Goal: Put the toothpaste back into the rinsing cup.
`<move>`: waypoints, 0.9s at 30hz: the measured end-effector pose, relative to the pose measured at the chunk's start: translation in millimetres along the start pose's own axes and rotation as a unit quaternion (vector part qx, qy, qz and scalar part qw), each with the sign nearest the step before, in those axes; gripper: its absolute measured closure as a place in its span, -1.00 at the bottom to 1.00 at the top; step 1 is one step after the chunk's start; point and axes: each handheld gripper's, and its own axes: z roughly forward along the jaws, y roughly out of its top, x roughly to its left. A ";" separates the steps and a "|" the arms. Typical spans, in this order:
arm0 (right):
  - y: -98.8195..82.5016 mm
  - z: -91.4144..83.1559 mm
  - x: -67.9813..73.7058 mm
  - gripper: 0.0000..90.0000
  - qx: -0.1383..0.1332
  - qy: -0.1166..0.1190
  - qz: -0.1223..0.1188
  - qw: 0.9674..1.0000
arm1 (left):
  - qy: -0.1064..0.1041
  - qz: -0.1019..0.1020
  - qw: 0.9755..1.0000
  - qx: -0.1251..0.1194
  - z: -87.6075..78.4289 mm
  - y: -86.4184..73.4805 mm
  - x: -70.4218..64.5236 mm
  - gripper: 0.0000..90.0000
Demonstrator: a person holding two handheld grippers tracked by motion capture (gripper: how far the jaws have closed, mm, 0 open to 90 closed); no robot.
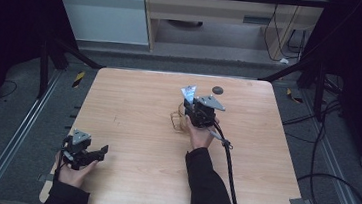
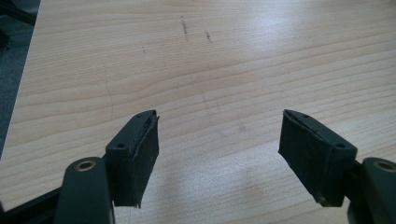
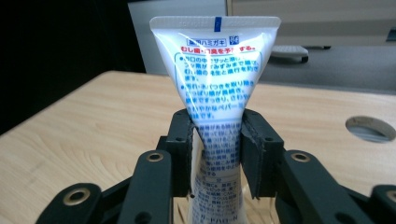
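A white tube of toothpaste (image 3: 215, 70) with blue and red print stands upright, crimped end up, pinched at its middle by my right gripper (image 3: 217, 144), which is shut on it. From above, that gripper (image 1: 194, 106) is held over the middle of the wooden table (image 1: 138, 108), and the tube's top (image 1: 188, 92) pokes up beside it. Something thin and amber-coloured (image 1: 177, 120) lies on the table under the gripper; I cannot tell what it is. My left gripper (image 1: 94, 154) rests near the table's front left corner, open, with bare wood between its pads (image 2: 140, 154).
A round hole (image 1: 217, 90) is cut into the table near the far edge, right of centre, also seen as the hole (image 3: 371, 128) in the right gripper view. A black cable (image 1: 228, 162) trails from the right gripper toward the front edge. Dark frame posts flank the table.
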 end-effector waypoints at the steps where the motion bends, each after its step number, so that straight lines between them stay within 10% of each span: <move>1: -3.5 -0.3 -0.1 0.45 0.006 -0.004 -0.002 1.000 | 0.000 0.001 1.000 0.000 -0.1 0.0 -0.2 -0.39; 14: -9.0 -13.4 -6.0 0.15 0.005 -0.004 -0.022 1.000 | 0.001 0.001 1.000 0.001 0.4 0.0 -0.9 -0.39; 27: 19.8 -77.5 -9.3 -0.46 0.000 0.017 -0.038 0.999 | -0.002 0.003 1.000 0.002 0.8 0.0 -2.3 -0.39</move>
